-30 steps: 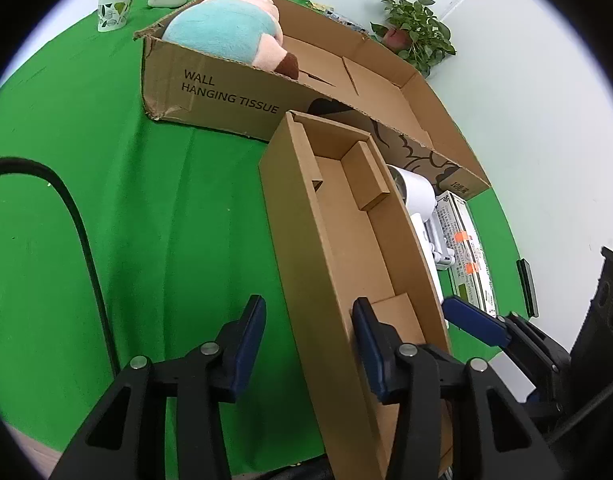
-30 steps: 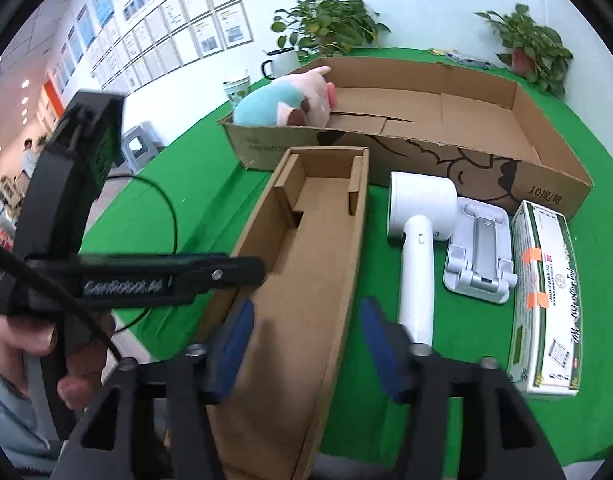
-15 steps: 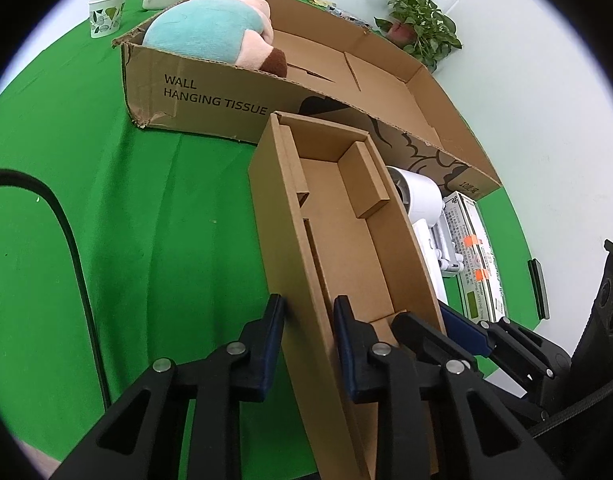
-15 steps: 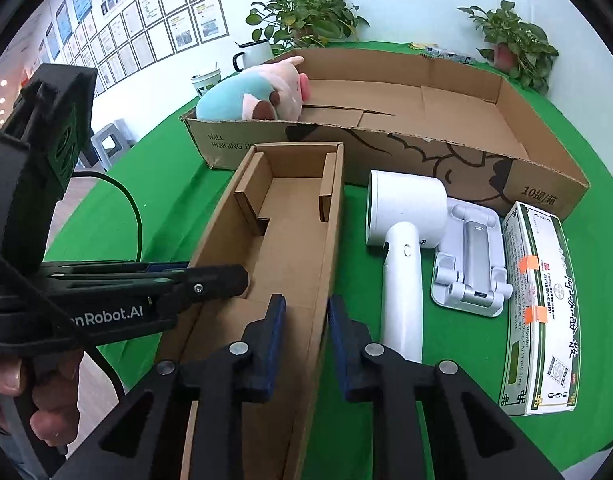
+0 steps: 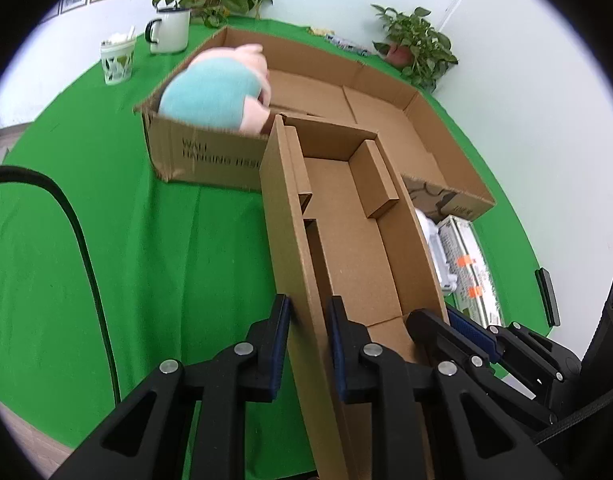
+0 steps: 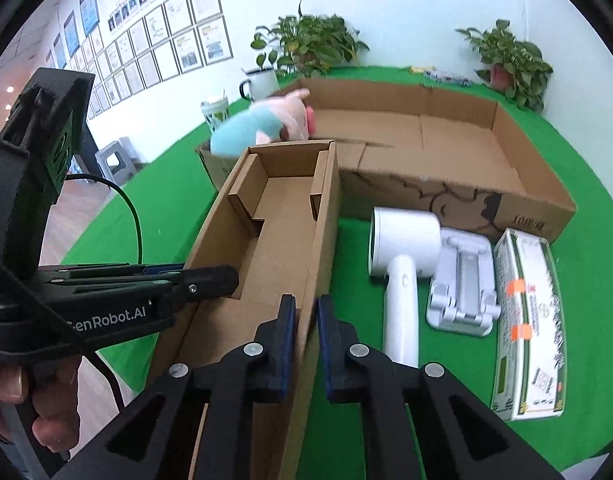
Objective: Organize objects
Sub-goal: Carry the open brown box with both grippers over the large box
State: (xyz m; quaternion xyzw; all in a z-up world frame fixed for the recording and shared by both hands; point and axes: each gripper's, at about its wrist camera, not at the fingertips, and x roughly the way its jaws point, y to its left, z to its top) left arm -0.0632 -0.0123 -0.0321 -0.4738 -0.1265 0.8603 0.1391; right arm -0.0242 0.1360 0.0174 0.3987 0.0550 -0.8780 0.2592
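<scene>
A long narrow cardboard box (image 5: 346, 240) (image 6: 282, 240) with inner dividers is held by both grippers and lifted, its far end over the near wall of a big open carton (image 5: 386, 120) (image 6: 426, 148). My left gripper (image 5: 308, 336) is shut on the narrow box's left wall; it also shows in the right wrist view (image 6: 210, 280). My right gripper (image 6: 305, 340) is shut on its right wall; it also shows in the left wrist view (image 5: 446, 320). A blue and pink plush toy (image 5: 218, 96) (image 6: 266, 120) lies in the carton's left end.
A white hair dryer (image 6: 402, 264), a white stand (image 6: 462, 280) and a green-and-white packet box (image 6: 526, 320) lie on the green cloth right of the narrow box. A white mug (image 5: 168, 32), a paper cup (image 5: 116, 60) and potted plants (image 5: 418, 48) stand behind. A black cable (image 5: 78, 240) runs left.
Both grippers closed on the narrow box's side walls, then lifted it and carried it forward toward the big carton.
</scene>
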